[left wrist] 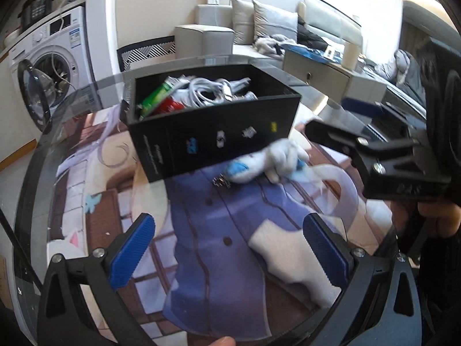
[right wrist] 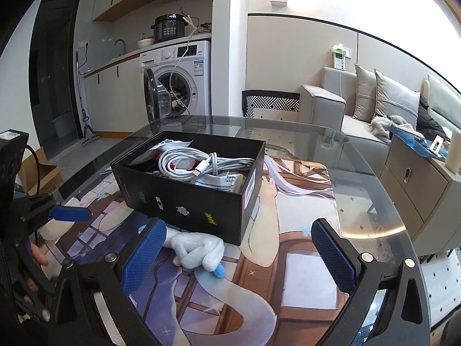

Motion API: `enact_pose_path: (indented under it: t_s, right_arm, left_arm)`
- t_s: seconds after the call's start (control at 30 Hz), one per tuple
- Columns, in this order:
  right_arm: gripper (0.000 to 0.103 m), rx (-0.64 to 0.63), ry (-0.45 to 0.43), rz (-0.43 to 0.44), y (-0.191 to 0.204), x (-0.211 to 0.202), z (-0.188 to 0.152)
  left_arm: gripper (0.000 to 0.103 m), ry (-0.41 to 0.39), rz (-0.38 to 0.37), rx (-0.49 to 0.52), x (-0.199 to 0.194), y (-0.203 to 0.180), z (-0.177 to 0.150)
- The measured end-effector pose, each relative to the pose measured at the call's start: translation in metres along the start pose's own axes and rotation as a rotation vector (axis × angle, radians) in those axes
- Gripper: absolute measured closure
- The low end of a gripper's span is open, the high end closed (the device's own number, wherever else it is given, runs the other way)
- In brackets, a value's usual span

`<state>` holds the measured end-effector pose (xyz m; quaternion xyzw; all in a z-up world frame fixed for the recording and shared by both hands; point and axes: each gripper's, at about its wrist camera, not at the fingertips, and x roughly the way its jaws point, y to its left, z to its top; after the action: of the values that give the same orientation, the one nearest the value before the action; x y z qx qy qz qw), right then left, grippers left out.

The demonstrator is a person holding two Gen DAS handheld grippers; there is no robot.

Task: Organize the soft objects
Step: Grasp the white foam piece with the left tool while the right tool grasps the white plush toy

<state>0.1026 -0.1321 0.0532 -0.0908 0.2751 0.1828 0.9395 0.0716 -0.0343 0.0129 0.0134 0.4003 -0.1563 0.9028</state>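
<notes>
- Right wrist view: right gripper [right wrist: 239,256] with fingers apart, holding nothing, low over the plush toy [right wrist: 198,249].
- Plush toy: lying on the printed mat [right wrist: 288,262], touching the black box [right wrist: 190,178] front.
- Left gripper [left wrist: 227,250]: fingers apart, nothing held.
- Risk: closing could catch the box wall, or pinch only a limb, so the toy slips.
- Surface: round glass table [right wrist: 371,178].
- Room: washing machine [right wrist: 175,80], sofa [right wrist: 368,101].

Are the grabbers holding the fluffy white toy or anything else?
No, nothing is held. The left gripper and the right gripper are both open and empty. The white plush toy lies on the table beside the black box.
</notes>
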Motion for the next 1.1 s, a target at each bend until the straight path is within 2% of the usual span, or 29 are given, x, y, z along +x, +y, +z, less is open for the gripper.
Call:
enact_pose_path:
  t_s: [0.23,0.63,0.7,0.9,1.1]
  right_arm:
    - [0.001,0.0,-0.004,0.003,0.0,0.0,0.0]
    - [0.001,-0.006,0.004,0.017,0.004,0.001,-0.002]
    - [0.001,-0.01,0.001,0.021,0.005,0.0,-0.001]
    - [0.001,-0.002,0.008,0.018,0.004,-0.001,-0.001]
    - [0.001,0.001,0.02,0.016,0.0,0.002,-0.001]
  left_arm:
    - [0.0,0.041,-0.046,0.039,0.003,-0.014,-0.004]
    - [0.0,0.054,-0.226,0.215,-0.015,-0.038,-0.014]
    - [0.0,0.053,-0.223,0.249,-0.018,-0.041,-0.016]
    - [0.0,0.078,-0.146,0.309,-0.012,-0.043,-0.022]
    - [0.0,0.078,-0.099,0.205,0.001,-0.032,-0.019]
